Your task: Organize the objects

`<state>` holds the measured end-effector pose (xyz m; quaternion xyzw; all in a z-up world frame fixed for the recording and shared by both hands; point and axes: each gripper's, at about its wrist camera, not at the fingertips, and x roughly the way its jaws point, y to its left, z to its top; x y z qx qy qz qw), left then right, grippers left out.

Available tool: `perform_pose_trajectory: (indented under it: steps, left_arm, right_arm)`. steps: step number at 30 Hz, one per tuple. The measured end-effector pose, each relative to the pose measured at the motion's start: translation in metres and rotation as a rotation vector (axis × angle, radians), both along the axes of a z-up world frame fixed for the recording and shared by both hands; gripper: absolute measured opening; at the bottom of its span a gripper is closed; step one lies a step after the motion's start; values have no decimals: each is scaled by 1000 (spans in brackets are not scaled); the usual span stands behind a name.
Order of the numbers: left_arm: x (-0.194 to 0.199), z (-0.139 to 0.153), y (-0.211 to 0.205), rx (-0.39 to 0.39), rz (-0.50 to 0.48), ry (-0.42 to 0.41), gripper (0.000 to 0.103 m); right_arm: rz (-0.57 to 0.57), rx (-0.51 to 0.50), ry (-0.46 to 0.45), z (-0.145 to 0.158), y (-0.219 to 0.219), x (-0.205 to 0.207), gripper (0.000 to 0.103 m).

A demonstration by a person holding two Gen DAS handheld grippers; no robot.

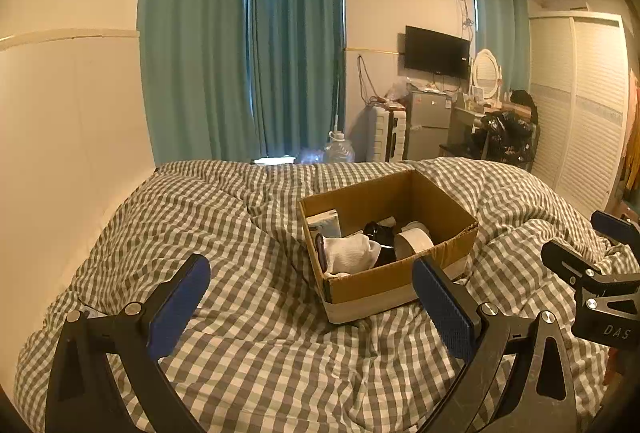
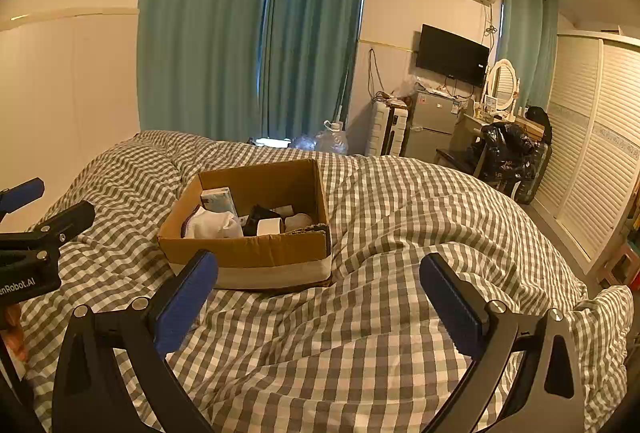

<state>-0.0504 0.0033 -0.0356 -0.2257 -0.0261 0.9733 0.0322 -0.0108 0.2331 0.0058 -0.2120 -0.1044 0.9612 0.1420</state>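
Observation:
An open cardboard box [image 1: 404, 287] [image 2: 248, 255] sits on a bed with a grey-and-white checked duvet [image 1: 248, 317] [image 2: 400, 233]. Inside lie a white sock [image 1: 352, 253] [image 2: 214, 225], a black object [image 1: 380, 237] [image 2: 260, 219], a roll of white tape [image 1: 414, 243] [image 2: 269, 227] and a small white-and-blue packet [image 1: 326, 225] [image 2: 219, 200]. My left gripper [image 1: 310, 303] is open and empty, just short of the box's near wall. My right gripper [image 2: 318, 299] is open and empty, in front and to the right of the box. Each gripper shows at the edge of the other's view.
Teal curtains [image 1: 240, 53] hang behind the bed. A water jug [image 1: 339, 149], a white suitcase [image 1: 390, 133], a small fridge [image 1: 428, 125], a wall TV [image 1: 436, 53] and a cluttered dresser [image 1: 496, 121] stand beyond the foot. White louvred wardrobe doors [image 2: 592, 145] line the right wall.

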Motion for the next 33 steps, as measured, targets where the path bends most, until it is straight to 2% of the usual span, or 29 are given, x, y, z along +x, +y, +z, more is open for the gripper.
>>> perform_pose_trajectory:
  steps: [10, 15, 33]
  left_arm:
    - [4, -1, 4, -25, -24, 16, 103]
    - [4, -1, 4, -8, -37, 10, 103]
    - [6, 2, 8, -24, -29, 10, 103]
  right_arm:
    - [-5, -3, 5, 0, 1, 0, 101]
    - [-5, -3, -9, -2, 1, -1, 101]
    - [-2, 1, -4, -1, -2, -2, 101]
